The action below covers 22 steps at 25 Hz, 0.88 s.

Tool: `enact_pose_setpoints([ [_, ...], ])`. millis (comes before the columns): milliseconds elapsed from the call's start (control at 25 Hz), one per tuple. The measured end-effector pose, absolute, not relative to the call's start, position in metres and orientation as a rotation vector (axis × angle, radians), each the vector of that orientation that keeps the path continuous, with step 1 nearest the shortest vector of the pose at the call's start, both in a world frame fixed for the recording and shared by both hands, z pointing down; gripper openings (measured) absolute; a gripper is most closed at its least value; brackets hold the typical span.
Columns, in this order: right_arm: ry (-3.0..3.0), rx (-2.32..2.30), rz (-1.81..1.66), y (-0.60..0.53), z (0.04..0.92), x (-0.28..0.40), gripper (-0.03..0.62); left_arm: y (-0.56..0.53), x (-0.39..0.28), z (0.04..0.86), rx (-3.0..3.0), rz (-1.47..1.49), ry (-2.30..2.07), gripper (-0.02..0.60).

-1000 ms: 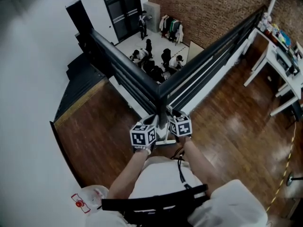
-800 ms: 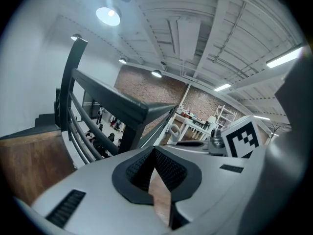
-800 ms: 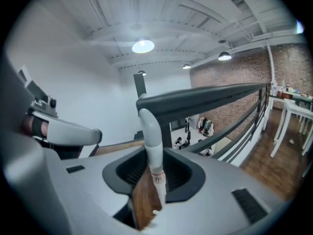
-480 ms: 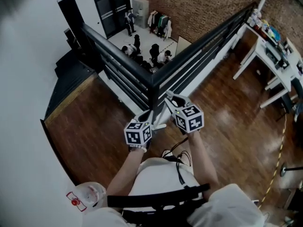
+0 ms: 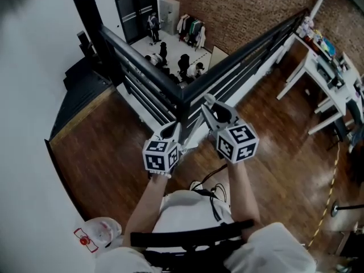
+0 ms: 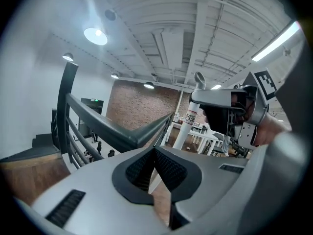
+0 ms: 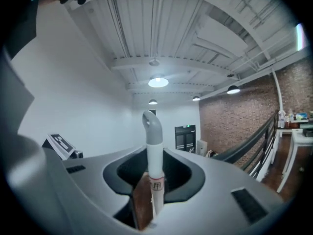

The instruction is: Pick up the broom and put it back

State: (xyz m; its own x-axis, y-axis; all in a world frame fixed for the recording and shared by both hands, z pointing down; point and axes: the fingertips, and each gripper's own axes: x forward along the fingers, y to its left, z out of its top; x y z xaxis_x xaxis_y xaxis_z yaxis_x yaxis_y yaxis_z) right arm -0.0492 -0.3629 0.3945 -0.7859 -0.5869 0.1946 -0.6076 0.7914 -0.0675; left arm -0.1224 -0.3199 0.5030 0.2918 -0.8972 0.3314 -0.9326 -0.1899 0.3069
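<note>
The broom shows only as its white handle with a grey hooked cap. It stands upright between the pads of my right gripper, which is shut on it. In the head view the right gripper is raised in front of the railing's corner post, and the pale handle slants down below it. My left gripper hangs lower and to the left of the handle. Its pads meet at the tips. From the left gripper view the right gripper and the grey cap appear to the right. The broom head is hidden.
A dark metal railing forms a corner just ahead, with a drop to a lower floor where several people stand. White tables line the right side. A white bag lies on the wooden floor at lower left.
Both grippers have risen, the right one much more, carrying the broom handle up with it. The right gripper now stands higher than the left.
</note>
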Motion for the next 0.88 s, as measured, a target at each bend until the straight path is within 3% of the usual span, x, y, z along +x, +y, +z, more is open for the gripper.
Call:
enact_pose_setpoints([
  [880,-2.811,0.936,0.210,-0.339,0.387,-0.028,0.123,-0.311,-0.120,0.501,2.108,0.095,-1.627,-0.006],
])
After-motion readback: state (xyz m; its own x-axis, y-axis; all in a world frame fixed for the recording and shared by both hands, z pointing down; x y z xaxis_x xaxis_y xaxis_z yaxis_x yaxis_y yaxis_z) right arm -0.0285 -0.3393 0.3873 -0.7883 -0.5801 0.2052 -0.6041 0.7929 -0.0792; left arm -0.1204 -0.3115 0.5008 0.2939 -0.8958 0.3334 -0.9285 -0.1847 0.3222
